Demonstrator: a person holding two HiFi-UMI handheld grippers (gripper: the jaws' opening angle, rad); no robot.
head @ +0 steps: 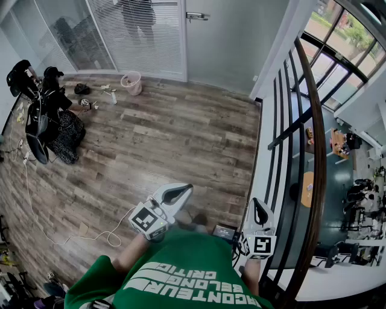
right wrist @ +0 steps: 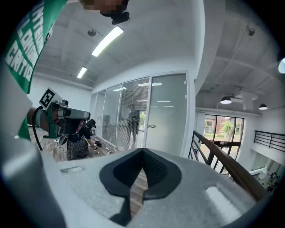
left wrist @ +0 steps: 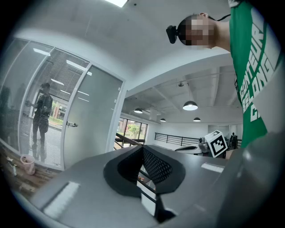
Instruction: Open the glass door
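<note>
Down at chest level, left gripper (head: pixel 178 192) and right gripper (head: pixel 259 210) both have jaws pressed together, nothing between them. Step in hand looks like the approach, with the wood floor (head: pixel 175 139) yet to cross. Across the room, glass door (head: pixel 226 42) stands closed: frosted panel, lever handle (head: pixel 197 16) at its left edge, well apart from both grippers. Next move probably: walk up, spread one gripper, take the handle.

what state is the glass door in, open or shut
Shut. The glass door sits flush in its frame with no gap showing, and nothing touches its handle.
</note>
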